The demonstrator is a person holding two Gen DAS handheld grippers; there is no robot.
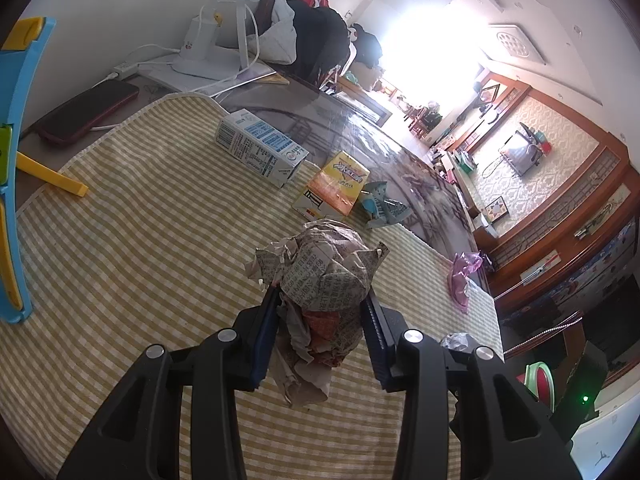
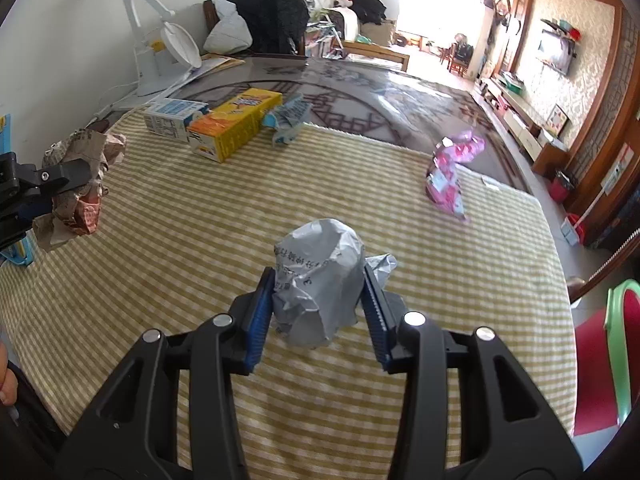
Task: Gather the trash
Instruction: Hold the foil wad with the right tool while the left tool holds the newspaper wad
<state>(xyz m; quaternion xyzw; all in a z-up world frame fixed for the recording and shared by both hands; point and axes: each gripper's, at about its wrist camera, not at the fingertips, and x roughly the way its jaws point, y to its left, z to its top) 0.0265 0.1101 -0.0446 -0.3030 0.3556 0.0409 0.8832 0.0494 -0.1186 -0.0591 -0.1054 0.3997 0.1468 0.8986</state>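
The left gripper's fingers (image 1: 269,322) were clamped partway shut on a crumpled newspaper wad (image 1: 324,280), blue pads pressing both sides, the wad held clear above the yellow checked cloth (image 1: 132,248). Same deal on the right gripper (image 2: 318,304): jaws partly closed, squeezing a scrunched grey plastic bag (image 2: 320,284) over the cloth. Further out, still lying on the cloth, were a white-and-blue milk carton (image 1: 260,148) on its side, a yellow carton (image 1: 334,190) just beside it, and a crushed blue wrapper (image 1: 382,206) next to that. A pink plastic wrapper (image 2: 450,172) sat well apart, near the cloth's far right edge.
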